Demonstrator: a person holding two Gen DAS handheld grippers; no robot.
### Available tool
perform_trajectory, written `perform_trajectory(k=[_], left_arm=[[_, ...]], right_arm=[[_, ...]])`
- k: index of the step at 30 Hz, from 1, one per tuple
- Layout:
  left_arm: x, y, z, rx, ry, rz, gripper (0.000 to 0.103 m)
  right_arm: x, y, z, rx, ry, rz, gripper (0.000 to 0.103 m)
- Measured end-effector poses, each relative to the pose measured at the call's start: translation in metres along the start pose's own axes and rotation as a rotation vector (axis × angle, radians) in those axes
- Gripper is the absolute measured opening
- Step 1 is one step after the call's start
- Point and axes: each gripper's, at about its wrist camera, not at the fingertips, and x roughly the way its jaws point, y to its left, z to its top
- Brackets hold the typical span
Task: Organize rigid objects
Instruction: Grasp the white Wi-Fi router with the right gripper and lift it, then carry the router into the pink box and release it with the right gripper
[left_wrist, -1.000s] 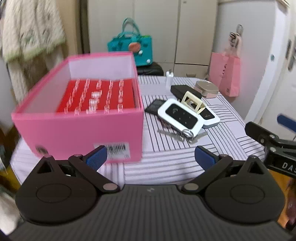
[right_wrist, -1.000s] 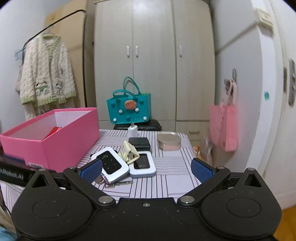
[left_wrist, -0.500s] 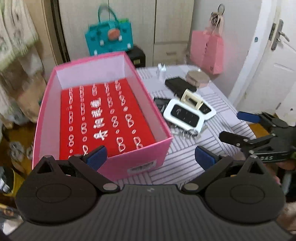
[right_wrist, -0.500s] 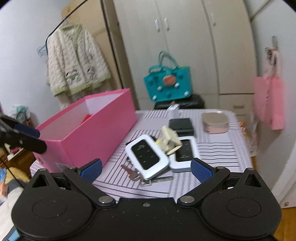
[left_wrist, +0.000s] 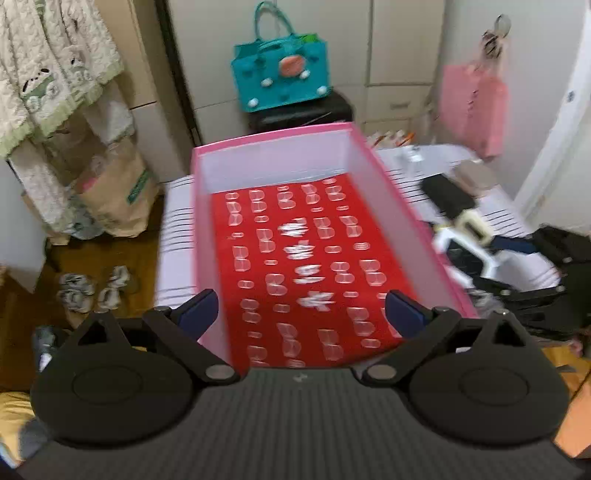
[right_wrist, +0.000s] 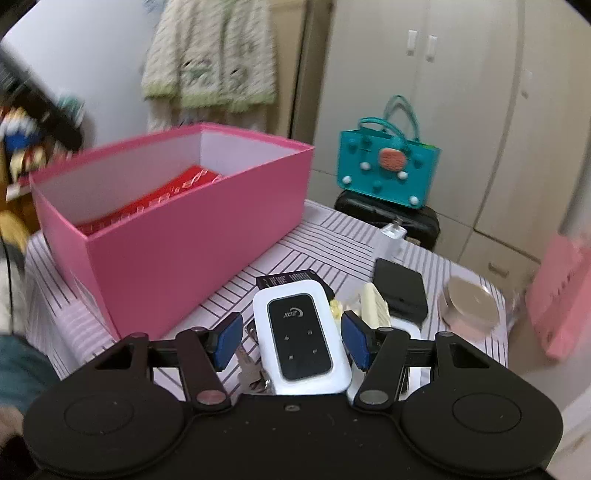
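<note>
1. The right gripper (right_wrist: 291, 341) points down at a slant toward the striped table (right_wrist: 325, 236). Its jaws are closing with a white pocket router (right_wrist: 301, 341) lying between the 2 blue pads; a gap shows on each side, so the pads do not yet press on it.
2. The left gripper (left_wrist: 301, 314) tilts steeply down over the open pink box (left_wrist: 273, 147). Its jaws stand wide apart with nothing between them.
3. The pink box stands on the left part of the table, with a red patterned sheet (left_wrist: 306, 266) covering its floor.
4. Only the right wrist view shows the small things clearly: keys (right_wrist: 249, 369) lying beside and partly under the router, a flat black card (right_wrist: 288, 278) at its far end, a cream clip (right_wrist: 375, 304) just right of it, a black case (right_wrist: 400, 290) beyond that, a round tin (right_wrist: 471, 304) at the right edge, and a white plug (right_wrist: 391, 238) farther back.
5. Only the left wrist view shows the whole box floor, and the right gripper as a dark blurred shape at the right edge, with the same pile smeared by motion.
6. Around: a teal handbag (right_wrist: 388, 171) on a black stool behind the table, a cream cardigan (right_wrist: 210, 55) hanging at the left, a pink bag (left_wrist: 474, 110) on the wall at the right, wardrobe doors behind.
7. The box's long side stands just left of the router; the clip and a 2nd white device crowd its right side.
</note>
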Motion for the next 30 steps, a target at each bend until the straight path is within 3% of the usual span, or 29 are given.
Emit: perform_trajectory(k=[6,9,11,17,19,30], left_arm=[[0.026,0.035,0.015,0.007,0.029,0.122,0.094],[0.042,0.049,0.014,0.01,0.059,0.153,0.086],[0.054,0.057,0.013,0.008,0.096,0.146,0.07],[0.082,0.066,0.005,0.032,0.164,0.173,0.043],[0.084,0.071,0.004,0.019,0.182,0.121,0.032],[0.084,0.061,0.012,0.041,0.162,0.09,0.01]], right_arm=[[0.026,0.008,0.009,-0.127,0.121,-0.001,0.065],[0.038,0.006,0.011,-0.128,0.162,-0.026,0.068],[0.042,0.004,0.012,-0.136,0.169,-0.034,0.07],[0.05,0.007,0.017,-0.152,0.193,-0.03,0.065],[0.049,0.003,0.02,-0.128,0.194,-0.027,0.065],[0.047,-0.017,0.036,0.026,0.105,0.012,0.065]])
